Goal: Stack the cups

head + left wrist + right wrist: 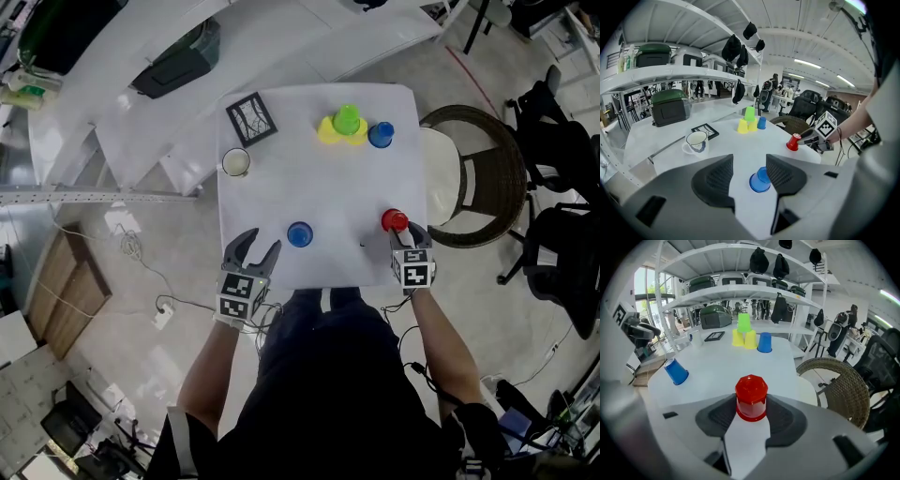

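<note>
White tabletop [319,187], square with rounded corners, is the surface you are working on, and it stands on a pale glossy floor [112,375] with cables [141,262] trailing to your left. A wicker chair [483,173] sits against the table's right edge, black office chairs [558,141] stand farther right, and white shelves [740,291] behind the table carry green-lidded bins [669,105]. At the far side of the table a green cup [348,118] rests upside down on two yellow cups [328,131], with a far blue cup [381,135] just beside them; a mug [235,163] and a framed picture [251,118] lie toward the far left corner. Your right gripper [401,234] has its pads closed against the sides of the red cup [395,220], which stands upside down near the table's right front edge. Your left gripper [251,251] has its fingers spread and pinches nothing; the near blue cup [299,233] stands upside down just right of its tips. The print you can make out is the black-and-white square markers on each gripper's cube.
</note>
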### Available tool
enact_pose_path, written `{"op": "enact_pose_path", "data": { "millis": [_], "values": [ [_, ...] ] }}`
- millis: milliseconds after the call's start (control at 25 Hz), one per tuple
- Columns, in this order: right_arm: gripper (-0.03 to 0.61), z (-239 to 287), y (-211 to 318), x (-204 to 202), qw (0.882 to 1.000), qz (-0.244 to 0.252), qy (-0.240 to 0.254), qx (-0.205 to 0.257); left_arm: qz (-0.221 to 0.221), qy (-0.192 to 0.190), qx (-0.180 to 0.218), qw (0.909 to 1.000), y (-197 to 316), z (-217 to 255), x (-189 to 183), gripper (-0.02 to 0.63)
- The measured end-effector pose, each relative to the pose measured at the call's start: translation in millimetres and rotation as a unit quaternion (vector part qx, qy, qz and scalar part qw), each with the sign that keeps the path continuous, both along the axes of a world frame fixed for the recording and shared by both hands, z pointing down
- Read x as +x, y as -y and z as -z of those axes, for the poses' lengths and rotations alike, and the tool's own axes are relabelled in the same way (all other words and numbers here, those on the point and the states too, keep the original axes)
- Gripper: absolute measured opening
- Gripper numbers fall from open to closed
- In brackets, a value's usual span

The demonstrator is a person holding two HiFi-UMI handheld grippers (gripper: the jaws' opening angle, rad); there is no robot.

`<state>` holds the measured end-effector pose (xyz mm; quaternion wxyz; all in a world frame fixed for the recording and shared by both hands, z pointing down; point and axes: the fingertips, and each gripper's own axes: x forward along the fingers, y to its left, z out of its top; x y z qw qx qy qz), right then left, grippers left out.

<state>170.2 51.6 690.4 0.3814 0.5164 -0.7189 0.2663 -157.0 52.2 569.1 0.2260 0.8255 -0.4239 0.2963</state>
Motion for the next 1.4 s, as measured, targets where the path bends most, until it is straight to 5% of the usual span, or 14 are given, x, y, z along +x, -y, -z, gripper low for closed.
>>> {"op": "enact_pose_path", "data": {
  "millis": [320, 880, 1400],
  "values": [
    [0.19, 29.0, 29.1, -3.8, 0.999, -0.004, 0.025, 0.024, -0.001, -0.003, 0.012, 0.9999, 7.0, 5.9, 4.4, 0.213],
    [0.19, 97.7, 171.1, -13.8, 0.995, 0.032, 0.028, 0.092, 0.015, 0.005, 0.018, 0.9997, 19.6, 14.0, -5.7, 0.213],
    [0.193, 87.8, 248.6, -32.9, 0.996, 0.051, 0.027, 0.074, 0.057, -0.006, 0.006, 0.9983, 32.4, 14.2, -17.5, 0.212]
  ]
}}
